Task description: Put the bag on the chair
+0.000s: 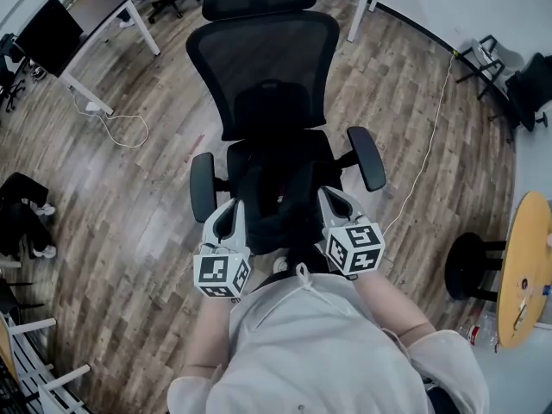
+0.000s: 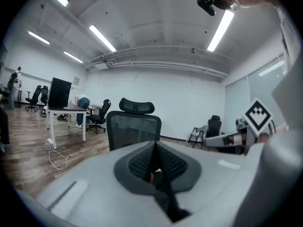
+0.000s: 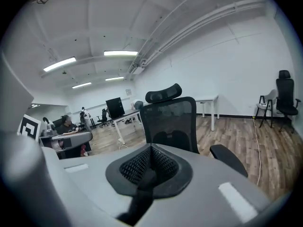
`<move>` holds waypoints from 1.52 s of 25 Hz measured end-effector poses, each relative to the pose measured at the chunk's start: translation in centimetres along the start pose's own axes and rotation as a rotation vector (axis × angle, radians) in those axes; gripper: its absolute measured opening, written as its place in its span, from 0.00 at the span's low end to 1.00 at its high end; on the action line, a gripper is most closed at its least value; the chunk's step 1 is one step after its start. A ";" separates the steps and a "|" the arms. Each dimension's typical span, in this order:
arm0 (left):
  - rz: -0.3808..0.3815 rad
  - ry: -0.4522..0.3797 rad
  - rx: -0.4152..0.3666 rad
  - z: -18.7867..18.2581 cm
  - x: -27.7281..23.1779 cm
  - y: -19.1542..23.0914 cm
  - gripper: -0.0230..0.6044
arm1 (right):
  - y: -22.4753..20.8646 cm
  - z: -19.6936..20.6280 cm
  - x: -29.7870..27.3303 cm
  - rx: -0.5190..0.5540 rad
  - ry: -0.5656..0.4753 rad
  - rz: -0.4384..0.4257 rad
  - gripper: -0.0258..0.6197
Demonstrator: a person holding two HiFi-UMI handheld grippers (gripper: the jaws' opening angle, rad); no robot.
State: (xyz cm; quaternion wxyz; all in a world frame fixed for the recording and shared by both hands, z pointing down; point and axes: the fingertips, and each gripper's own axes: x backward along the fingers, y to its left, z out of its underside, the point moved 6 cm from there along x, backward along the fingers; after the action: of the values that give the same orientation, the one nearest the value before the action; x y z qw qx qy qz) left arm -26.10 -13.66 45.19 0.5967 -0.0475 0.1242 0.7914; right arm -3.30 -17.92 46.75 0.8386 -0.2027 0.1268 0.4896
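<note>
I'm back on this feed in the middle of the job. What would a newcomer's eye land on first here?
The black mesh chair fills the middle of the head view, with a black bag dark against its seat. Just in front of the person, the left gripper and right gripper flank the bag, each shut on a dark strap of it. A round wooden table stands at the far right edge.

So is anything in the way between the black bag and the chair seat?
Nothing visible. The left gripper and right gripper hold the black bag by its straps, jaws shut, at the office chair's seat, between its armrests.
</note>
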 end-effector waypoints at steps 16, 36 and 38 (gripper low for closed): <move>0.038 -0.030 -0.018 -2.2 -0.1 1.0 0.05 | 2.3 -1.7 -0.5 0.041 -0.046 -0.026 0.04; 0.053 -0.020 -0.013 -1.7 1.0 1.2 0.05 | 3.9 -0.8 0.1 0.076 -0.025 -0.025 0.04; 0.053 -0.024 -0.013 -1.7 1.0 1.2 0.05 | 4.0 -0.7 0.1 0.077 -0.024 -0.026 0.04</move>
State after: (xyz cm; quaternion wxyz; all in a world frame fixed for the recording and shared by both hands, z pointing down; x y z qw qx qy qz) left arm -27.62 -13.44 43.44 0.5766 -0.0387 0.1133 0.8082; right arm -6.80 -16.40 45.25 0.8534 -0.1662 0.1329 0.4758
